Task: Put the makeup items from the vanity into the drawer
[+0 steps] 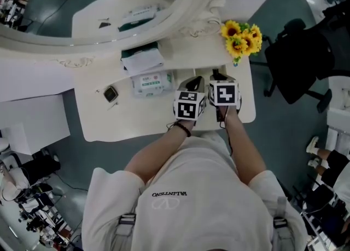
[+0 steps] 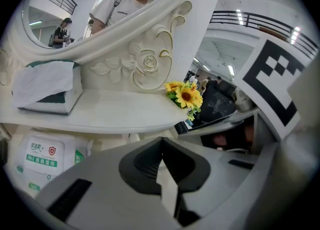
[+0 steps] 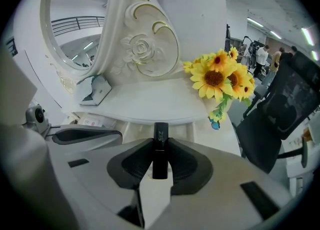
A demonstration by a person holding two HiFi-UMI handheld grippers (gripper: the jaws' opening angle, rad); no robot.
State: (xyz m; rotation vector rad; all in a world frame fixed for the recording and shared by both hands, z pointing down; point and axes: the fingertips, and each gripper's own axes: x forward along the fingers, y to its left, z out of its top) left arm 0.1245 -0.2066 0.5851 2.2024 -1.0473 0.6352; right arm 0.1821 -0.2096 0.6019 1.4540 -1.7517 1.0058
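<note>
Gripping a slim black tube (image 3: 160, 139) between its pads, the right tool (image 3: 159, 155) was clamped on one makeup item, the cap poking past its fingertips. The left tool (image 2: 161, 146), just beside it on its left, had its jaws closed on nothing. Well off to that tool's left, a small dark compact (image 1: 111, 93) lay on the tabletop (image 1: 98, 121), seemingly yet to be collected. No open drawer showed, so the task looked early. Both forearms reached forward side by side, with the tools tilted downward near the tabletop's front edge.
</note>
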